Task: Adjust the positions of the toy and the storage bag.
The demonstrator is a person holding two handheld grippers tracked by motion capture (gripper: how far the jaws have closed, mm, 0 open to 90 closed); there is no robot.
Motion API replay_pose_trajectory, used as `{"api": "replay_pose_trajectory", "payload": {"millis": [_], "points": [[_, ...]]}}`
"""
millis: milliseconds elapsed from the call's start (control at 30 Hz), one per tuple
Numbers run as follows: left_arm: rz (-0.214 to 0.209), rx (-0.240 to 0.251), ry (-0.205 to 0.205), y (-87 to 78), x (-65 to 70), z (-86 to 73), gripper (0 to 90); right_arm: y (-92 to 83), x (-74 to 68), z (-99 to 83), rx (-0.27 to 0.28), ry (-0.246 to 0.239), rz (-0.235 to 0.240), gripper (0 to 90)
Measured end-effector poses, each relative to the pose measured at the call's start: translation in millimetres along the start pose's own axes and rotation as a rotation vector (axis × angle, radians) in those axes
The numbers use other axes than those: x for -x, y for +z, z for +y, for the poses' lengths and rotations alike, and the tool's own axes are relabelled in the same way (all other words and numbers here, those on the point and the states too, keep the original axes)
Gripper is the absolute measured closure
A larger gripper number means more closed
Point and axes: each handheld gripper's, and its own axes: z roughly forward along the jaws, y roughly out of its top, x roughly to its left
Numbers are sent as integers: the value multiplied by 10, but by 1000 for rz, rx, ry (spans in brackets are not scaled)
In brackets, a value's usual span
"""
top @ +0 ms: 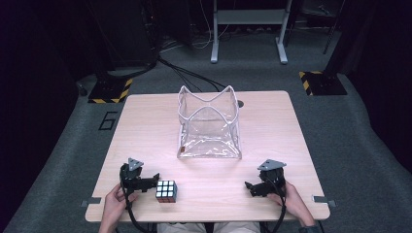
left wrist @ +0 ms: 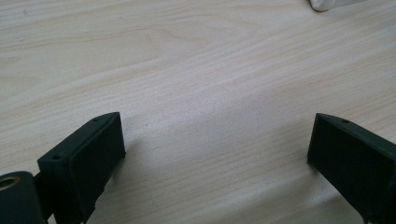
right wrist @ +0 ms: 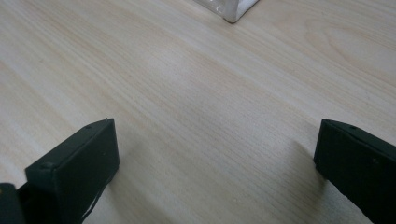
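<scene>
The puzzle cube [top: 166,191] sits on the near left part of the table [top: 272,126], just beside the left tongs [top: 153,181], which rest low on the wood with their tips toward it; whether they touch it cannot be told from the high view. In the left gripper view the jaws stand wide apart with bare wood grain between them, so they are open and hold nothing, probably because the cube lies off to the side of their line and no grasp has begun. The right tongs [top: 248,187] rest at the near right, well apart from the cube, and their own view shows the same wide gap over bare wood: open and empty, seemingly parked until needed. A clear plastic bag [top: 209,128] with white edging stands upright in the middle of the table, its mouth open upward, which suggests it is set ready to receive the cube; a corner of it shows at the top of the right gripper view. The table is pale, smooth wood with rounded corners, standing on grey carpet. Around it the room is dark, with black drapes at the sides, cables trailing across the floor, yellow-and-black striped bases [top: 111,90] at the far left and right, and a grey metal frame [top: 248,29] at the far end.
</scene>
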Motion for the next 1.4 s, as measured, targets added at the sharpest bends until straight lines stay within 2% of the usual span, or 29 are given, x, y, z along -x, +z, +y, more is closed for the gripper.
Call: {"api": "replay_pose_trajectory", "payload": {"millis": [167,533,667,700,800,967,1067,1200,1400], "points": [[1,2,-1,3,0,-1,39,-20,31,-21,-2,-18,4,0],[-7,3,4,-8,-14,-13,39,-11,0,3,-8,-6,-16,0],[-9,1,9,-16,-31,-17,39,-13,-11,14,-9,-23,-26,0],[-12,4,8,-15,-35,-19,39,-15,-22,20,-11,-8,-26,4],[-25,-1,20,-23,-64,-24,39,-27,2,35,-5,-18,-14,0],[-30,-8,32,-7,-89,-11,13,-80,-14,76,17,-9,-2,0],[-31,-9,32,-10,-96,-13,12,-129,-79,122,28,-11,20,0],[-27,-8,26,-12,-94,-17,11,-151,-139,159,27,-30,22,2],[-22,-8,23,-14,-96,-19,7,-192,-254,217,47,-49,50,8]]}}
